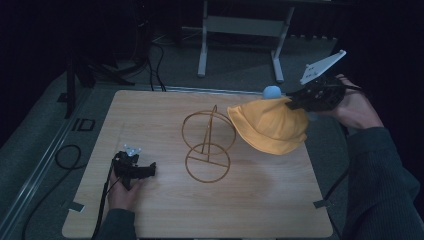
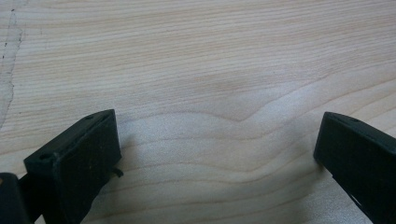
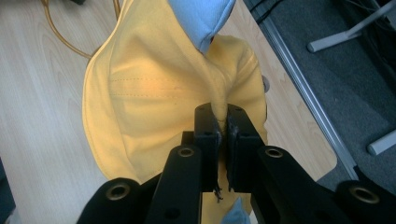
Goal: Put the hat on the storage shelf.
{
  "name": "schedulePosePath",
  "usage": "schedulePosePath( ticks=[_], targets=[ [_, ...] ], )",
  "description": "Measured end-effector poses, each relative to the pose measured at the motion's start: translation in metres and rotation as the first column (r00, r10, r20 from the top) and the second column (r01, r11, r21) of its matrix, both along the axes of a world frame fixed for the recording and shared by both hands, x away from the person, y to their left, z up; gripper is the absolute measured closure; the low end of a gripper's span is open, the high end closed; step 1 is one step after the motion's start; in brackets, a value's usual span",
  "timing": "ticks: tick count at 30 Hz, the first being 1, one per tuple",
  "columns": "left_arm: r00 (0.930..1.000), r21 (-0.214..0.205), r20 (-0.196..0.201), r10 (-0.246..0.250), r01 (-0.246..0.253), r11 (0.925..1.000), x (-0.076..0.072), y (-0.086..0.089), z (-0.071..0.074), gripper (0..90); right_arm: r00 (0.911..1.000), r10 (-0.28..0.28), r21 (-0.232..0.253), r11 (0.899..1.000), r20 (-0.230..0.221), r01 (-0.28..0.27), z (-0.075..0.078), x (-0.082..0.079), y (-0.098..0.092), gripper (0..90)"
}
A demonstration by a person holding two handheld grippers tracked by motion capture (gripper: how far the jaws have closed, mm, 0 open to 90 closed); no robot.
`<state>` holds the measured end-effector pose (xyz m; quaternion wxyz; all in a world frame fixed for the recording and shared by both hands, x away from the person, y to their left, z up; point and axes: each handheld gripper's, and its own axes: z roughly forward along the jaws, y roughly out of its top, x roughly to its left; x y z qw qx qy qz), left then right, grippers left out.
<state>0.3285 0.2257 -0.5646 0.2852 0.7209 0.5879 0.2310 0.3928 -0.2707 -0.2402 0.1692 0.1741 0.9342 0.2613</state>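
Observation:
A yellow cloth hat with a pale blue pompom hangs above the table's right side, its brim drooping toward the wood. My right gripper is shut on a pinched fold of the hat's crown; in the right gripper view that gripper has the yellow cloth squeezed between its black jaws, and the hat hangs beyond them. A gold wire stand of rings and a post sits mid-table, left of the hat. My left gripper rests on the table at the near left, open, with bare wood between its jaws.
The wooden table ends just right of the hat, with grey floor beyond it. A white desk frame stands behind the table. Cables lie on the floor at the left.

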Motion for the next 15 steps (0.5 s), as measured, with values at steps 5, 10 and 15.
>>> schedulePosePath(
  ticks=[5,10,15],
  targets=[
    [1.0000,0.001,-0.002,-0.001,0.001,1.0000,0.000,0.000,0.000,0.4,0.9999,0.013,0.021,1.000,-0.002,-0.013,0.000,0.001,0.006,84.8],
    [1.0000,0.002,-0.002,-0.002,0.002,1.0000,0.000,0.000,0.000,0.4,0.9998,0.019,0.040,0.999,0.006,-0.019,0.003,0.002,0.011,84.8],
    [1.0000,0.000,-0.001,0.000,0.000,1.0000,0.000,0.000,0.000,0.4,0.9996,0.023,0.041,0.999,0.018,-0.024,0.005,0.002,0.019,84.8]
  ],
)
